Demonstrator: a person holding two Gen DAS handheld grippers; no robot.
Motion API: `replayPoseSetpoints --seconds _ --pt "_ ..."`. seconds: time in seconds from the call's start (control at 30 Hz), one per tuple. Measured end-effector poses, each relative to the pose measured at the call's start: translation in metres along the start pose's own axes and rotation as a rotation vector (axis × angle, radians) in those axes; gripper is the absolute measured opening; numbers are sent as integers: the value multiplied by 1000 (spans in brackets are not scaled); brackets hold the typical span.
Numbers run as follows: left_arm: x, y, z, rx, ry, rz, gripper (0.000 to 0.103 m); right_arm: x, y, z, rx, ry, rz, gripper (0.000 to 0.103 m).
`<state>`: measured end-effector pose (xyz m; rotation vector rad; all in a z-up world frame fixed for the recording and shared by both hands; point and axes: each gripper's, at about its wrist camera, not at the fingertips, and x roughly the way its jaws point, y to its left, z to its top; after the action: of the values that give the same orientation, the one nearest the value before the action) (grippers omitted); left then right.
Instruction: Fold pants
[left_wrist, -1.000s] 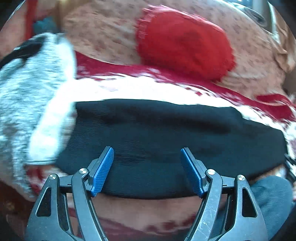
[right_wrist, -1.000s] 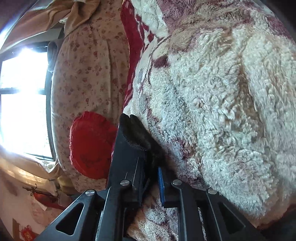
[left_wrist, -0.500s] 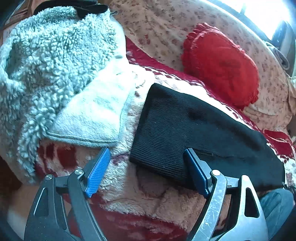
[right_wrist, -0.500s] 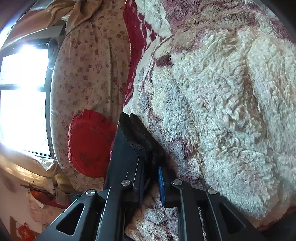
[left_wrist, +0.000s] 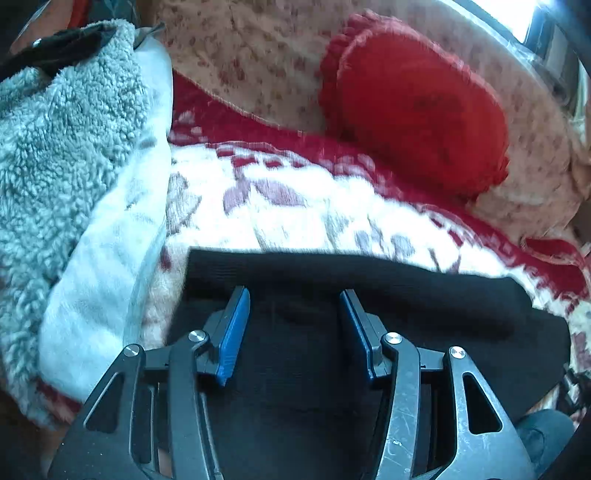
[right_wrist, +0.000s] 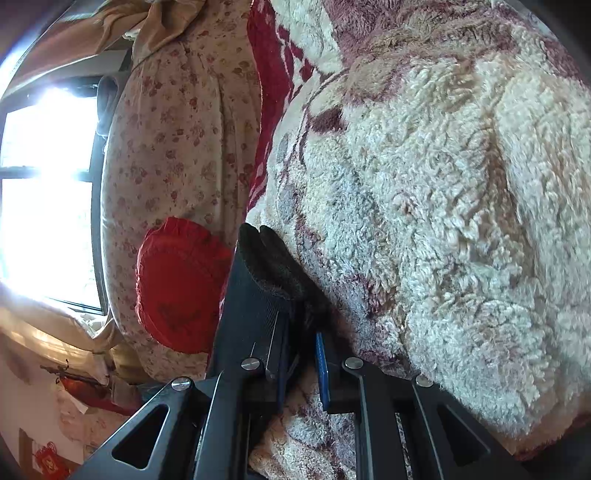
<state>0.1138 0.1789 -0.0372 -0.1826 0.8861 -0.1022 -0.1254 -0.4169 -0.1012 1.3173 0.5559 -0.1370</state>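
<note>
Left tongs (left_wrist: 294, 295) spread wide over the black pants (left_wrist: 406, 306) folded flat on the fleecy blanket (left_wrist: 295, 206), right tongs (right_wrist: 301, 332) clamped on the pants' edge (right_wrist: 266, 273), red cushion (left_wrist: 421, 107) behind.

Matt ribbed-knit black pants (left_wrist: 388, 295) lie on a shaggy, woolly fleece blanket (right_wrist: 443, 203).

Pants (left_wrist: 388, 295) far edge motion-blurred; near part hidden behind left gripper (left_wrist: 294, 295). Right gripper (right_wrist: 301, 350) fingertips buried in black cloth.
</note>
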Motion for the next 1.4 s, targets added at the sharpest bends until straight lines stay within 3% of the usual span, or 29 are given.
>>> replayPoseSetpoints --seconds 0.03,0.13,0.23,0.33,0.4,0.5,0.57,0.67,0.77,0.97,1.27,1.4 --pt "2 2 2 12 5 37 51 1 1 0 -1 0 -1 11" --pt "6 13 8 -19 28 7 51 3 3 1 -8 2 -6 11" --pt "-1 1 11 23 31 48 51 5 6 0 -11 5 -9 12" --pt "-22 -6 13 -9 -6 69 51 7 7 0 -7 8 -5 11" --pt "-42 -16 4 -1 -54 44 52 8 7 2 -3 13 1 12" --pt "-54 -43 -11 40 -41 -31 54 9 5 4 20 11 17 11" --pt "-50 -56 -24 74 -11 -56 54 9 5 4 31 4 27 12" --pt "-26 -63 -42 101 56 -15 55 8 4 3 34 2 30 12" --pt "-28 -74 -50 149 28 3 65 7 5 4 40 -1 35 12" --pt "-24 -76 -49 149 30 3 71 -1 2 10 37 -35 26 12" --pt "-23 -78 -51 147 43 -7 78 -8 45 6 -215 -64 -48 7" --pt "-21 -77 -47 121 56 -38 85 -3 92 -9 -417 -9 16 7"
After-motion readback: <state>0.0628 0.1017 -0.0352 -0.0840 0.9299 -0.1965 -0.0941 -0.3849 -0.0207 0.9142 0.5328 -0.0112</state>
